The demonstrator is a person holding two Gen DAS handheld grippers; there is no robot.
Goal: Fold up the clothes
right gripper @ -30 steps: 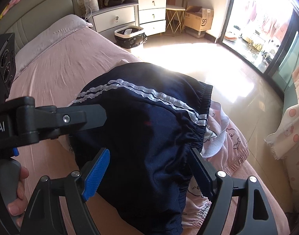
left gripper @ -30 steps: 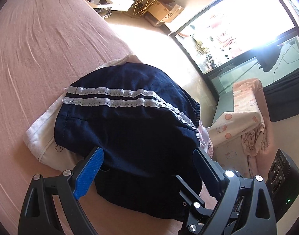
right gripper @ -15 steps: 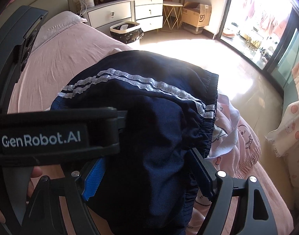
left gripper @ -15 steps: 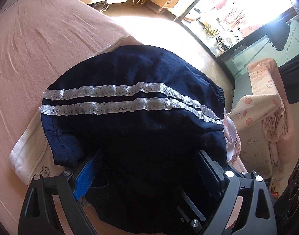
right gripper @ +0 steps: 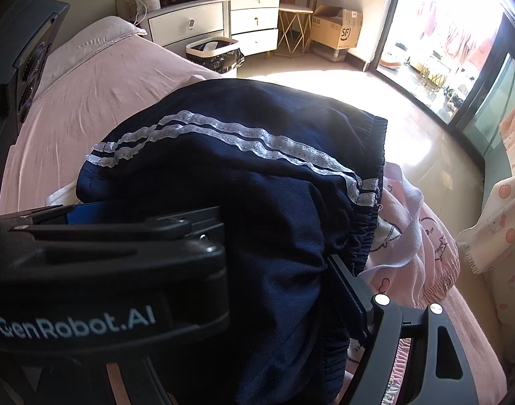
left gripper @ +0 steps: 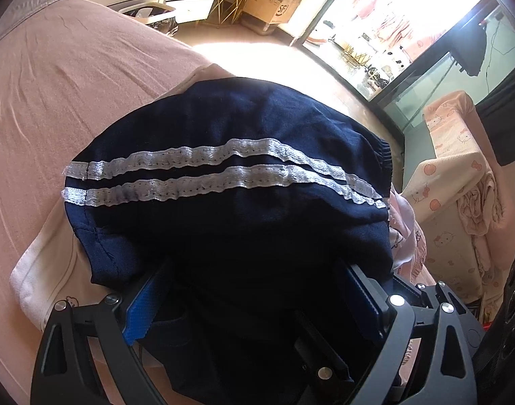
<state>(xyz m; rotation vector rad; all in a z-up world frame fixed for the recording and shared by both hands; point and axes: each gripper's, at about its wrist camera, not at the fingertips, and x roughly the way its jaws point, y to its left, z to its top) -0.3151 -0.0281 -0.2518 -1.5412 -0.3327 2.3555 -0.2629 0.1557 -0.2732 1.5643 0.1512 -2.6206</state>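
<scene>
Folded navy shorts (left gripper: 243, 222) with two white lace stripes lie on a pink bed sheet (left gripper: 54, 84), on top of a white garment (left gripper: 44, 270) and a pink printed one (right gripper: 426, 236). My left gripper (left gripper: 254, 287) straddles the shorts' near edge with its jaws wide. The cloth bulges over both fingertips, and I see no pad pressing on it. My right gripper (right gripper: 254, 290) stands wide over the same edge, nearer the elastic waistband (right gripper: 368, 229). Its left finger is hidden behind the left tool's black housing (right gripper: 105, 270).
The bed edge drops to a sunlit floor just beyond the shorts. A lined bin (right gripper: 213, 50), drawers (right gripper: 189, 23) and a cardboard box (right gripper: 338, 30) stand at the back. A seat draped with pink towels (left gripper: 453, 175) is on the right.
Both grippers have come down onto the shorts, and their fingertips now sink into the near edge. The left tool has slid in front of the right camera.
</scene>
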